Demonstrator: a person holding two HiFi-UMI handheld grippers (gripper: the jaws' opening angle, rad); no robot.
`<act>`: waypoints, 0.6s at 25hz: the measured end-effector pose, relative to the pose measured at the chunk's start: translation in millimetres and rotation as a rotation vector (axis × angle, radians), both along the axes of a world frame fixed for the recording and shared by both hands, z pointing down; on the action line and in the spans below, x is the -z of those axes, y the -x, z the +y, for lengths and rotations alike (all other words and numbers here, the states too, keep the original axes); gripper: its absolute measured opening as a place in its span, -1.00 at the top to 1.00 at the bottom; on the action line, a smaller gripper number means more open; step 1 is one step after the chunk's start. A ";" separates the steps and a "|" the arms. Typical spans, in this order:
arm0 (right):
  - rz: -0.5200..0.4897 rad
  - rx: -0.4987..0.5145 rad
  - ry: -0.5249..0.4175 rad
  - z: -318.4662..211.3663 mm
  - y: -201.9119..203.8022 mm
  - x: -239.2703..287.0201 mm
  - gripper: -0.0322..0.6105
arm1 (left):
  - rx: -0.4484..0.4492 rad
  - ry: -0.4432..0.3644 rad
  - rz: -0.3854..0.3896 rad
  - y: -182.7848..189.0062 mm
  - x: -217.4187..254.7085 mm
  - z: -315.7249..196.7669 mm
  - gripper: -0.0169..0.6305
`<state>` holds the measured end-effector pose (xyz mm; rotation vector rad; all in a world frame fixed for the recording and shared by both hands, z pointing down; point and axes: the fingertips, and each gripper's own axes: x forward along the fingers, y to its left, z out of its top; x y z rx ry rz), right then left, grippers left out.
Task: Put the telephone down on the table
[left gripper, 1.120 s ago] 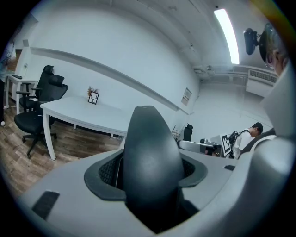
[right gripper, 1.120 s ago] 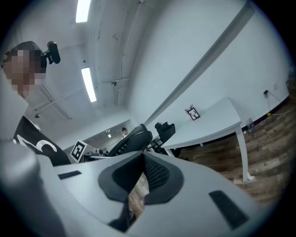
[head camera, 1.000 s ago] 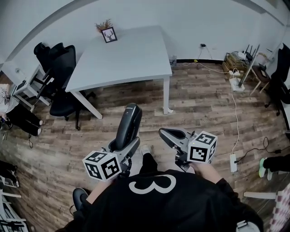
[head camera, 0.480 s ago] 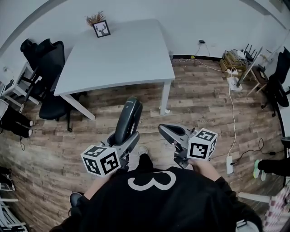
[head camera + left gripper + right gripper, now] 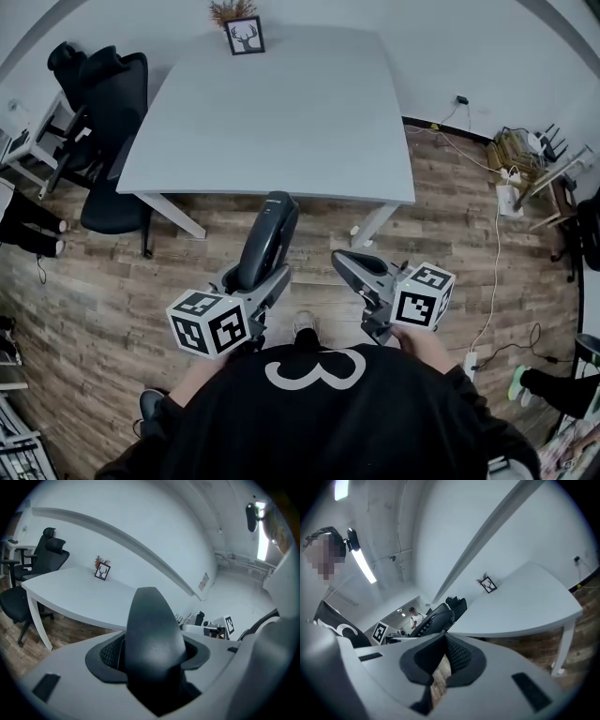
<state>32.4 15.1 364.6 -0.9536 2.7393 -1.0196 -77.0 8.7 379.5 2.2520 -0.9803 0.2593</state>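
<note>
Left gripper point(image 5: 262, 279) jaws clamp the telephone handset point(image 5: 269, 234) at its lower end; the body projects beyond the jaws, free for laying on the table point(image 5: 281, 122) ahead. Right gripper point(image 5: 354, 267) jaws closed, empty.

- A framed deer picture point(image 5: 246, 36) stands upright near the white wall point(image 5: 487, 47), with dried sprigs point(image 5: 230, 10) just behind it.
- A black office chair point(image 5: 114, 112) stands at the left on the wood plank floor point(image 5: 112, 281).
- White cables point(image 5: 495, 253) and a power strip point(image 5: 511, 198) lie on the floor at the right.
</note>
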 end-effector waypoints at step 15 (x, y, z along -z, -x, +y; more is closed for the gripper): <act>0.050 0.099 -0.009 -99.4 54.7 -2.9 0.88 | 0.088 -0.015 0.031 51.8 -15.3 -94.1 0.04</act>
